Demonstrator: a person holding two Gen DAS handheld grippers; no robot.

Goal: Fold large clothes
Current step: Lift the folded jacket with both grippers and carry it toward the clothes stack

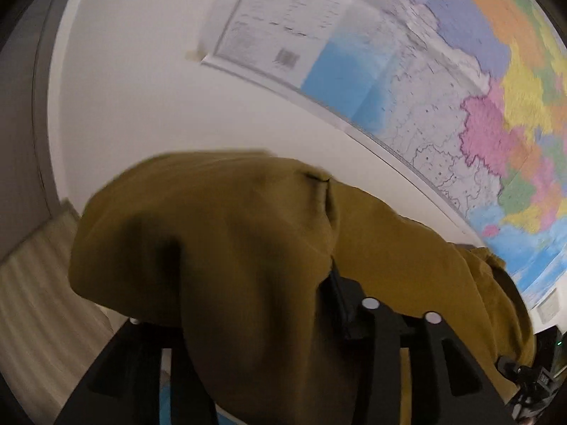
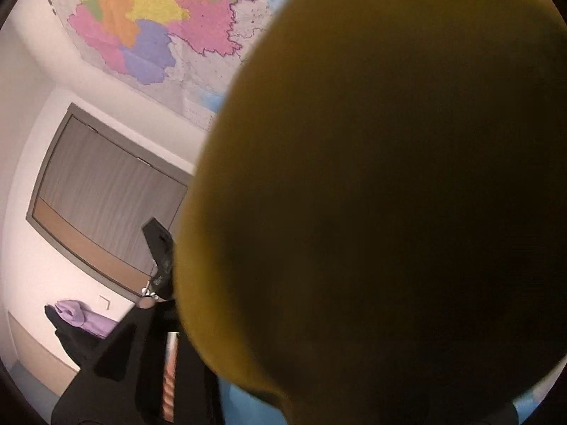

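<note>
Left wrist view: an olive-brown garment (image 1: 219,248) drapes over the left claw (image 1: 269,347), hiding the fingertips, so whether the claw stands apart or clamps the cloth cannot be told; a wall map (image 1: 443,88) fills the background. Right wrist view: the same garment (image 2: 372,194) covers most of the lens and the right claw (image 2: 198,318), grip likewise unreadable, with purple clothing (image 2: 81,315) lying beyond. Judged step: carrying or spreading the garment, which next needs laying flat.
</note>
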